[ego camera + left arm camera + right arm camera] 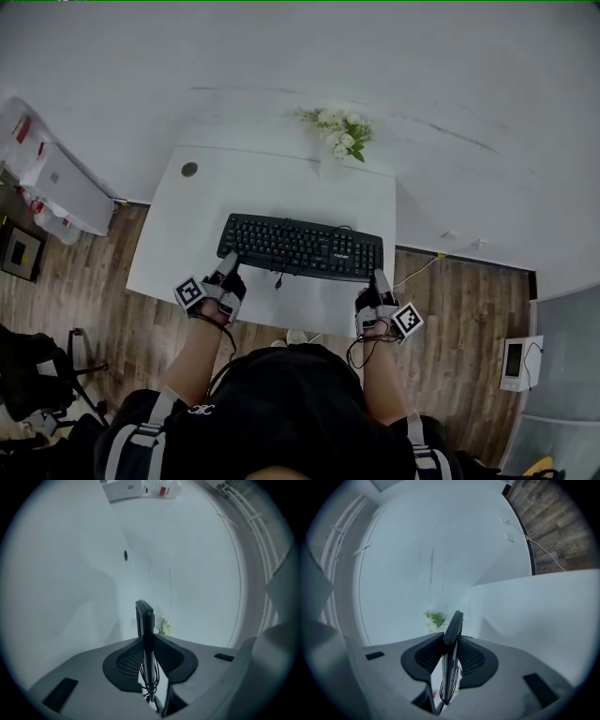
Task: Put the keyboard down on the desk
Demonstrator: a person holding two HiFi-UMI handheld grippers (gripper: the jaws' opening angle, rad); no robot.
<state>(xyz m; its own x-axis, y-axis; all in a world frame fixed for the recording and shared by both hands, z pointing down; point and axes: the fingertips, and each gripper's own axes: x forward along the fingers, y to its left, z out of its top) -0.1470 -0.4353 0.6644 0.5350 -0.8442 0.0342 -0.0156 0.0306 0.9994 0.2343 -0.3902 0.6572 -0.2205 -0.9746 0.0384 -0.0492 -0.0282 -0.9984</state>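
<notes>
The black keyboard (300, 247) sat keys-up over the near half of the white worktop (178, 234). Its long axis ran left to right, roughly along the worktop's near edge, and the space-bar side faced the person. From where I stood I could not tell whether it rested on the worktop or hung just above it.

The left hand-held gripper (226, 270) was clenched on the keyboard's near left corner. The right hand-held gripper (379, 284) was clamped on its near right corner. In each gripper view the thin edge of the keyboard stood pinched between the dark pads. A black cable (277, 279) trailed from the keyboard's underside toward the worktop's near edge.

The keyboard's right end lay close to the worktop's right edge. The left part of the worktop was bare, as was a band toward its far edge. There a bunch of white flowers (339, 131) stood against the wall, and a round grommet (189, 170) marked the far left corner. Wooden floor (469, 309) surrounded the worktop.
</notes>
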